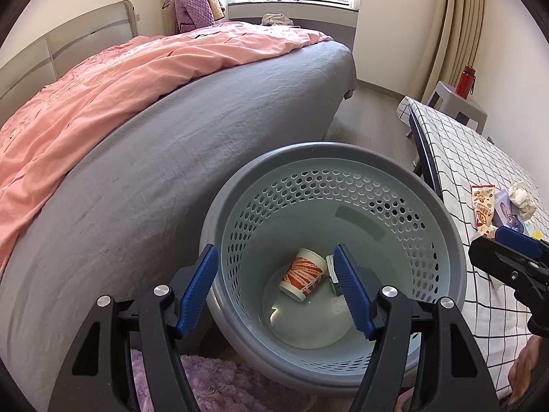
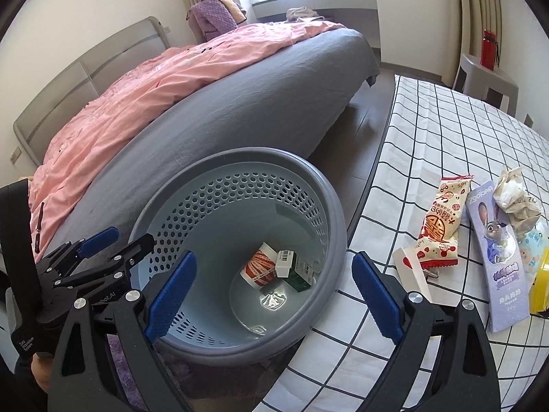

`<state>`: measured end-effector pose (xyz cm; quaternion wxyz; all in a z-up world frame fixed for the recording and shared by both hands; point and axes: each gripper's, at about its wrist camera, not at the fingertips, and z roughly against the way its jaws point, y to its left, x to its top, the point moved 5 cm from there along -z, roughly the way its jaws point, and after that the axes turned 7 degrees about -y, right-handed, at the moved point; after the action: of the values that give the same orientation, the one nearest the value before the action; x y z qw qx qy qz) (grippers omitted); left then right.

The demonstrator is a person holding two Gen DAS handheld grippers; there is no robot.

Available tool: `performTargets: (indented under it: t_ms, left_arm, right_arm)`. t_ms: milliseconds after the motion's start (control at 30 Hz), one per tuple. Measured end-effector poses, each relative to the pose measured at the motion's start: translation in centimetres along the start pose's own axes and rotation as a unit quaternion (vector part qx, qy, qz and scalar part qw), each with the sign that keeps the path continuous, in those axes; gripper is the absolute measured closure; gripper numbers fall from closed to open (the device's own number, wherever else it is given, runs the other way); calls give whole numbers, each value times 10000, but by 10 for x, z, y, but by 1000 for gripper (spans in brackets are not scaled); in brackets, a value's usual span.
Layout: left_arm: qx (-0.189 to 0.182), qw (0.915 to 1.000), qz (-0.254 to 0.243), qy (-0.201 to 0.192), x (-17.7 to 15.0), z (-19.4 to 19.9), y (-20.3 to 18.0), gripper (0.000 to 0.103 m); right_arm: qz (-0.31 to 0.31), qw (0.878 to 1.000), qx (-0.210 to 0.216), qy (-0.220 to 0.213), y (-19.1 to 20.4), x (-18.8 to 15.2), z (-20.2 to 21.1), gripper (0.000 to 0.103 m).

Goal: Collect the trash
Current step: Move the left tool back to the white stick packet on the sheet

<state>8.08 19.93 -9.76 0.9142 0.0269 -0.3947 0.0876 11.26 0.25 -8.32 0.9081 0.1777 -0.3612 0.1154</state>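
Observation:
A grey perforated basket (image 1: 343,147) (image 2: 338,240) stands on the floor between the bed and a checked-cloth table (image 2: 446,130). At its bottom lie a red-and-white paper cup (image 1: 303,274) (image 2: 259,266) and a small green-and-white carton (image 2: 295,269). My left gripper (image 1: 278,292) (image 2: 127,240) hangs open over the basket's near rim, holding nothing. My right gripper (image 2: 274,295) (image 1: 487,240) is open too, astride the basket's right rim at the table edge. On the table lie a red-and-white snack wrapper (image 2: 442,219) (image 1: 482,209), a purple rabbit box (image 2: 497,250), crumpled paper (image 2: 514,195) (image 1: 521,197) and a white card (image 2: 411,271).
A bed (image 1: 171,189) with a grey sheet and a pink duvet (image 1: 120,82) fills the left side, close against the basket. A purple rug (image 1: 219,384) lies under the grippers. A grey stool (image 2: 487,79) with a red bottle (image 2: 489,48) stands beyond the table. A yellow object (image 2: 540,281) sits at the table's right.

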Motion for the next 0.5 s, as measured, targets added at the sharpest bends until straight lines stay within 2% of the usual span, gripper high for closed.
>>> performTargets:
  t_ms: [500]
  left_arm:
    - [-277, 9989, -156, -340, 19, 38, -31, 35]
  right_arm:
    - [-384, 9983, -325, -294, -37, -5, 50, 13]
